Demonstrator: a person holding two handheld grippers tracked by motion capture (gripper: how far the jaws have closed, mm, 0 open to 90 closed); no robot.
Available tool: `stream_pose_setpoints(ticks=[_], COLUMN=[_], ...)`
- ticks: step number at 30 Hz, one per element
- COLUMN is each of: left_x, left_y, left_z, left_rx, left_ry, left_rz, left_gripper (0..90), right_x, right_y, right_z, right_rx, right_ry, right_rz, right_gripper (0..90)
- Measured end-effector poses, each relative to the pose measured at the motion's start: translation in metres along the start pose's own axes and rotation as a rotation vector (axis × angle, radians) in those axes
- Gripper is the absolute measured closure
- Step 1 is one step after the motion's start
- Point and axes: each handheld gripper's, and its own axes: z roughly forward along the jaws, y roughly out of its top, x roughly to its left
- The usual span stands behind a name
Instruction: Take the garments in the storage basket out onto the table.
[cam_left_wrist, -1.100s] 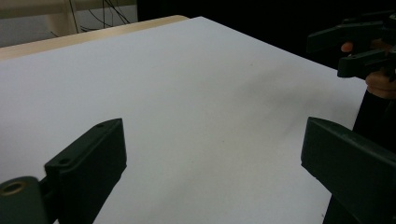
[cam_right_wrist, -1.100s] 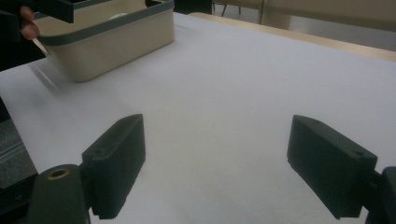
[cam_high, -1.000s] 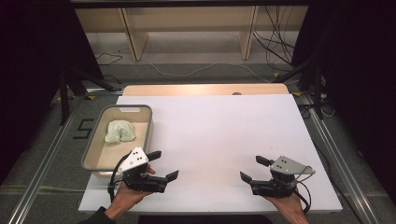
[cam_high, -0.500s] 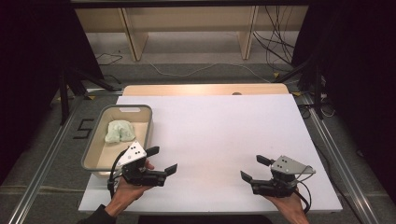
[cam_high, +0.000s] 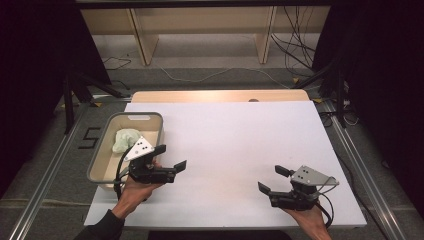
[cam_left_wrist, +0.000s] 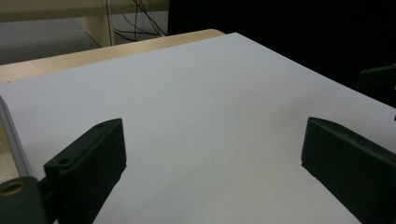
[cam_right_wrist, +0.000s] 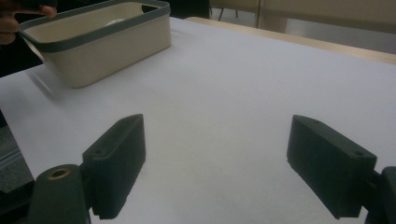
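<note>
A pale green, crumpled, soft-looking lump (cam_high: 124, 139) is lying at the far end of a rectangular bin (cam_high: 98, 165) with cream walls, rounded corners and a grey rim; what the lump is made of cannot be told. The bin is sitting on the left side of the counter (cam_high: 240, 145), whose top is a smooth, matte white sheet with a strip of light wood showing along its far edge.

The left gripper (cam_high: 170, 156) is hovering just beside the bin's right wall, a hand (cam_high: 136, 187) gripping it from below, its blocky black jaws standing wide apart with nothing between them. A grey three-cornered plate is riding on top of it.

The right gripper (cam_high: 273, 179) is hanging over the counter's near right part, well apart from the bin, its jaws likewise spread and empty. In the right gripper view the bin (cam_right_wrist: 100, 44) is showing beyond the ribbed inner faces of those jaws.
</note>
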Motion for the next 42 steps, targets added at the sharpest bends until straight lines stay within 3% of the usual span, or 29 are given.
stream_pose_setpoints(ticks=[19,23,27,33,39,42], left_x=[0.016,0.026,0.035,0.045,0.059,0.071], left_y=[0.031,0.035,0.041,0.050,0.054,0.060], left_z=[0.017,0.022,0.025,0.029,0.041,0.044], left_rx=[0.017,0.007,0.012,0.015,0.054,0.108], left_ry=[0.050,0.074,0.064,0.095,0.129,0.151], left_rz=[-0.025,-0.054,-0.108,-0.113,-0.133,-0.136], left_gripper=[6.0,6.0,6.1,6.3,6.7,6.9], right_x=[0.000,0.001,0.001,0.001,0.001,0.001], right_y=[0.000,0.000,0.000,0.000,0.000,0.000], right_z=[0.000,0.000,0.000,0.000,0.001,0.001], right_rx=[-0.005,-0.004,-0.006,-0.004,-0.004,0.002], right_ry=[0.008,0.010,0.012,0.013,0.014,0.012], right_rz=[0.001,-0.002,-0.001,-0.001,-0.002,0.001], right_gripper=[20.4,20.4,20.4,20.5,20.5,20.6])
